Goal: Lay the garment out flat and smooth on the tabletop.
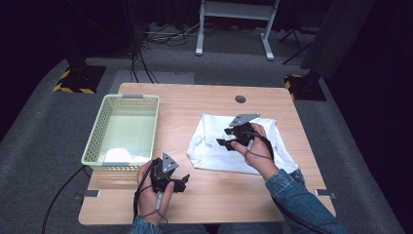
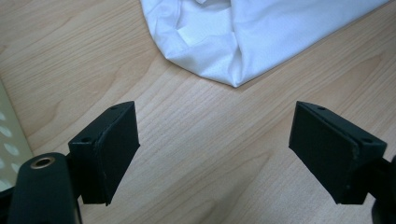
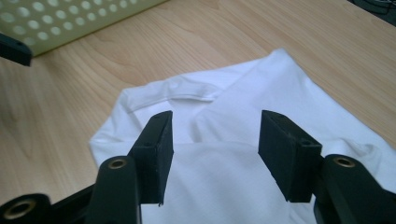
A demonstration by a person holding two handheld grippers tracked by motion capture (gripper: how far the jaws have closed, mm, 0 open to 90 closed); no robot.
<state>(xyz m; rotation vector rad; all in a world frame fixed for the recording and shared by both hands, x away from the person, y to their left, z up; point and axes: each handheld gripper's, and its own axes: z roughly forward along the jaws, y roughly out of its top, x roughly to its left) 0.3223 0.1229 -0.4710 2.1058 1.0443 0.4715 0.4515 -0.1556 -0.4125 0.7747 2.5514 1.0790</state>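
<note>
**Two claws released, white garment on the bench**

We see a light wooden bench [image 1: 204, 195] with rounded corners standing on grey carpet. Near its far edge sits a small dark round grommet [image 1: 240, 99].

On the bench's left half rests a pale green perforated plastic basket [image 1: 100, 127], rectangular, with something white lying in its near end; we cannot tell what it is.

On the right half lies a crumpled white fabric garment [image 1: 214, 153], spread flat on the wood, well apart from the basket. In the right gripper view a folded band like a collar runs across its far part.

Our right claw [image 1: 225, 137] hovers over the middle of the garment, held by the right hand [image 1: 255, 144] in a blue denim sleeve. In the right gripper view its black jaws stand apart with white cloth [image 3: 219, 168] showing between and beneath them; nothing is pinched, and we cannot tell whether the tips touch the fabric.

Our left claw [image 1: 184, 181] sits near the bench's front edge, just in front of the basket's near corner, held by the left hand [image 1: 151, 197]. In the left gripper view its jaws are spread wide over bare wood, and the garment's rounded edge [image 2: 224, 56] lies ahead of them, apart from both jaws.
</note>
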